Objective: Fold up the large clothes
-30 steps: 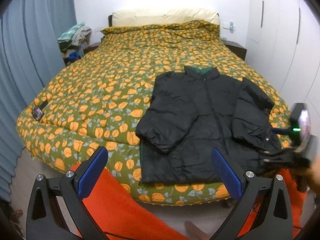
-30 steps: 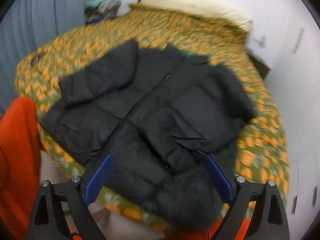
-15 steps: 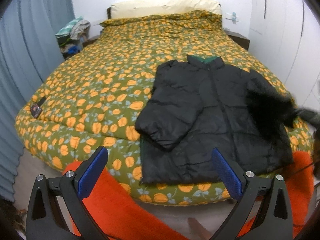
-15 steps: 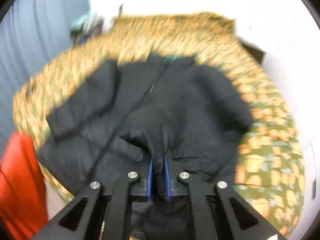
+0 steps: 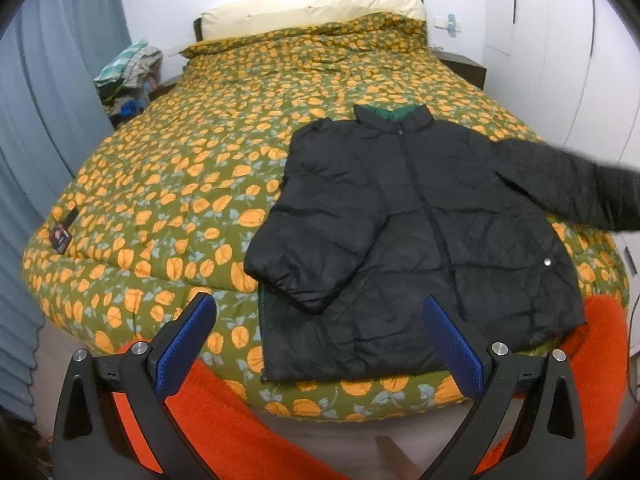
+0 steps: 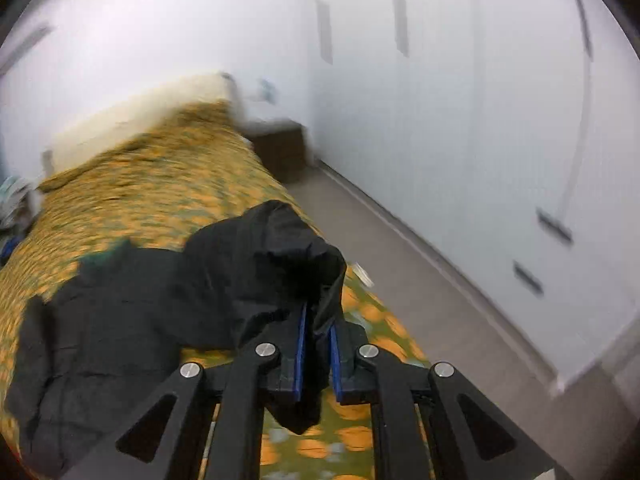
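Left wrist view: left gripper (image 5: 316, 344) is held wide open, empty, near the bed (image 5: 168, 184) foot. The black jacket (image 5: 416, 240) is laid flat there, its right sleeve (image 5: 568, 188) stretched out sideways; the whole jacket could be dragged off-centre.

Right wrist view: right gripper (image 6: 318, 354) is clamped on the sleeve cuff (image 6: 304, 264); slick fabric could be lost from a shallow pinch.

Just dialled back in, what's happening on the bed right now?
A person is working on a black puffer jacket spread on the floral bedspread. The right gripper is shut on the cuff of one sleeve and has it pulled out sideways off the jacket's body. The other sleeve lies folded across the front. The left gripper hovers open near the hem, holding nothing.
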Demonstrator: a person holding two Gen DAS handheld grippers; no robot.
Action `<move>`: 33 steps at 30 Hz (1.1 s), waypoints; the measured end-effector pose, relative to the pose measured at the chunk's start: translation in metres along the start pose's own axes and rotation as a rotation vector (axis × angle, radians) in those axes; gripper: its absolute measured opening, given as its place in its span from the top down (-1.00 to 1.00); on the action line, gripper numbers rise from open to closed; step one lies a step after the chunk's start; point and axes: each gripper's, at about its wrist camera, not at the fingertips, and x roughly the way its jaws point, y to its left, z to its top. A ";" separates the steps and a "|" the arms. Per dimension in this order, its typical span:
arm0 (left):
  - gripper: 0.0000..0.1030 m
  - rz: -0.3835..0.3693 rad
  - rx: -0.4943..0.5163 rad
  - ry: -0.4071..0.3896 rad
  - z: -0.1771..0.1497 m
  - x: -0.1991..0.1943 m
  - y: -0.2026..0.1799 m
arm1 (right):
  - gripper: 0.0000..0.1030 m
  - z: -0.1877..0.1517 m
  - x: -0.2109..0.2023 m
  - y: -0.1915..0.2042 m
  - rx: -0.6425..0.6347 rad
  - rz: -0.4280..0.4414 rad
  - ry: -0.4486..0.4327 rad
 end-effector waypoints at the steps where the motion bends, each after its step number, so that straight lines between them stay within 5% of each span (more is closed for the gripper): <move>1: -0.99 0.004 0.002 0.001 0.000 0.001 0.001 | 0.80 -0.007 0.020 -0.015 0.038 -0.018 0.044; 5: -0.99 0.019 0.000 -0.002 0.000 0.006 0.009 | 0.80 -0.039 0.080 -0.053 0.158 -0.057 0.189; 9: -0.99 0.003 -0.031 -0.017 0.002 0.014 0.032 | 0.71 -0.065 0.099 -0.073 0.259 -0.068 0.222; 15: -0.99 -0.074 -0.113 0.038 -0.002 0.043 0.079 | 0.15 -0.079 0.093 -0.093 0.334 -0.049 0.260; 18: -0.99 -0.159 -0.213 0.110 -0.007 0.070 0.100 | -0.42 -0.079 0.076 -0.087 0.309 -0.045 0.238; 24: -0.99 -0.252 -0.194 0.173 0.004 0.130 0.081 | -0.42 -0.066 0.023 -0.039 0.167 -0.011 0.148; 28: -0.96 -0.182 -0.190 0.237 0.009 0.188 0.065 | -0.42 -0.056 -0.019 0.025 0.044 0.108 0.046; 30: -0.45 -0.122 -0.210 0.264 0.006 0.211 0.064 | -0.42 -0.055 -0.043 0.067 -0.038 0.191 0.006; 32: 0.57 -0.090 -0.240 0.243 0.005 0.212 0.070 | -0.42 -0.058 -0.061 0.100 -0.110 0.261 -0.014; 33: 0.74 -0.106 -0.268 0.223 0.006 0.207 0.076 | -0.42 -0.062 -0.071 0.120 -0.157 0.293 -0.024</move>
